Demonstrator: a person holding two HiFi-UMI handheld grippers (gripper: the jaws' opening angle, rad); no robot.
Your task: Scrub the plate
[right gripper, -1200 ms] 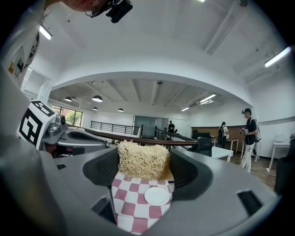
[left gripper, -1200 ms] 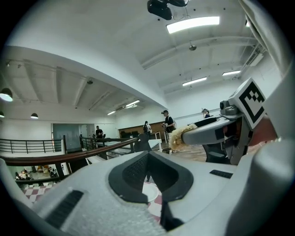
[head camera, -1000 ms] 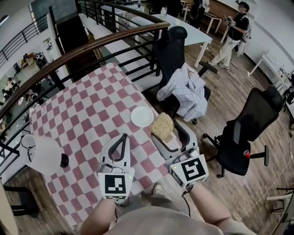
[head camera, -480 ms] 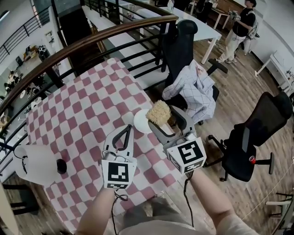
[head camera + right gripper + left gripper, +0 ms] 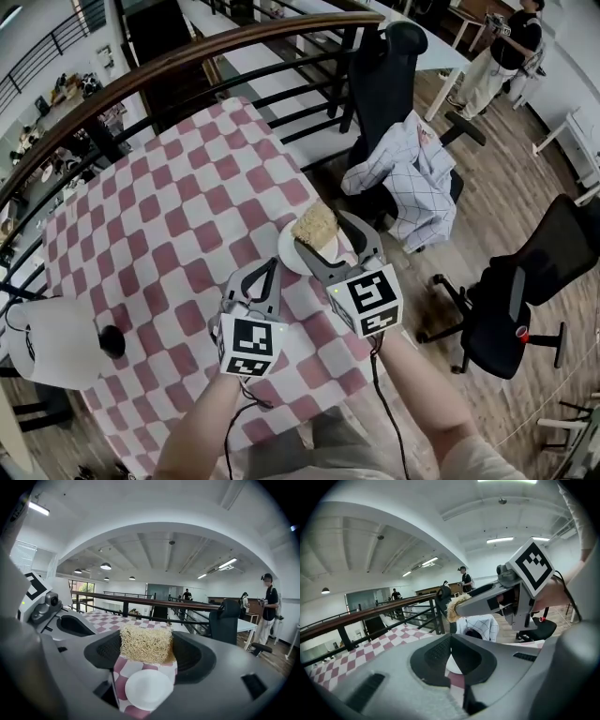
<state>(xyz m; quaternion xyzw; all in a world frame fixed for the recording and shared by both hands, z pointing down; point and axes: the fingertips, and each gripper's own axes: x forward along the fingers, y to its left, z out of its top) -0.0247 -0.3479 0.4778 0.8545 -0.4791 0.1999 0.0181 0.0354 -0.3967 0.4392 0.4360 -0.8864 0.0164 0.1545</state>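
The table under a red-and-white checked cloth [image 5: 169, 216] fills the left of the head view. A second ago the right gripper [image 5: 323, 234] hung off the plate at about 5 o'clock from it. Now it has travelled forward and reaches over the small round white plate [image 5: 289, 255], which lies near the table's 3 o'clock edge. The left gripper [image 5: 267, 274] has also come nearer and waits at 7 o'clock from the plate, with its jaws together on nothing.

The right jaws are clamped on the straw-coloured fibrous scrub pad [image 5: 145, 644] – in the right gripper view it sits at 12 o'clock above the plate's disc. I cannot tell if the pad already touches the plate. In my judgement the approach is nearly finished and the scrubbing itself is not yet begun – the pad must be lowered next.
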